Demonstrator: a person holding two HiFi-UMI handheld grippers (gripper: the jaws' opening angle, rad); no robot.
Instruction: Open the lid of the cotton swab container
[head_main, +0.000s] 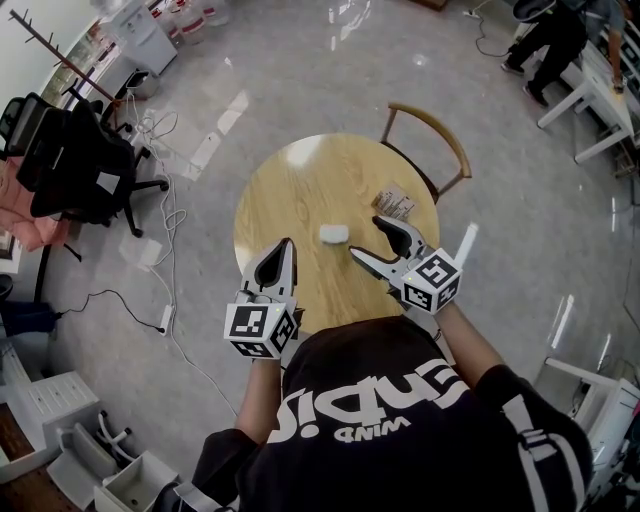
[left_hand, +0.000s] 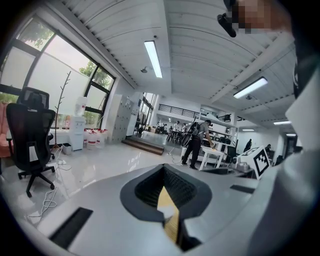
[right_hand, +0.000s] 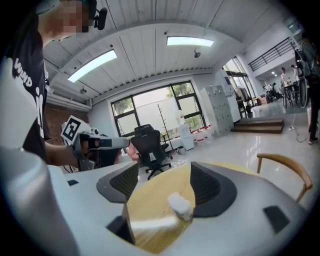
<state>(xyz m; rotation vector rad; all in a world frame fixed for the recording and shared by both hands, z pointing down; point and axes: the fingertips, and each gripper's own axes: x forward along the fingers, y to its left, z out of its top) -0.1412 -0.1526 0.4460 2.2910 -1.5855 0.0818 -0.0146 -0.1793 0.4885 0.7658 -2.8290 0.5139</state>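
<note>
The cotton swab container (head_main: 334, 234) is a small white box lying near the middle of the round wooden table (head_main: 290, 190). My right gripper (head_main: 365, 237) stands open just to its right, with its jaws spread toward the box and not touching it. In the right gripper view the container (right_hand: 180, 205) shows on the wood between the open jaws of the right gripper (right_hand: 162, 172), nearer the right one. My left gripper (head_main: 286, 247) is shut and empty at the table's near left, apart from the box. In its own view the left gripper (left_hand: 164, 170) shows only a thin slit of wood.
A small printed packet (head_main: 397, 203) lies on the table behind the right gripper. A wooden chair (head_main: 432, 130) stands at the table's far side. A black office chair (head_main: 85, 165) and floor cables (head_main: 170, 215) are off to the left. People work at distant desks (head_main: 590, 80).
</note>
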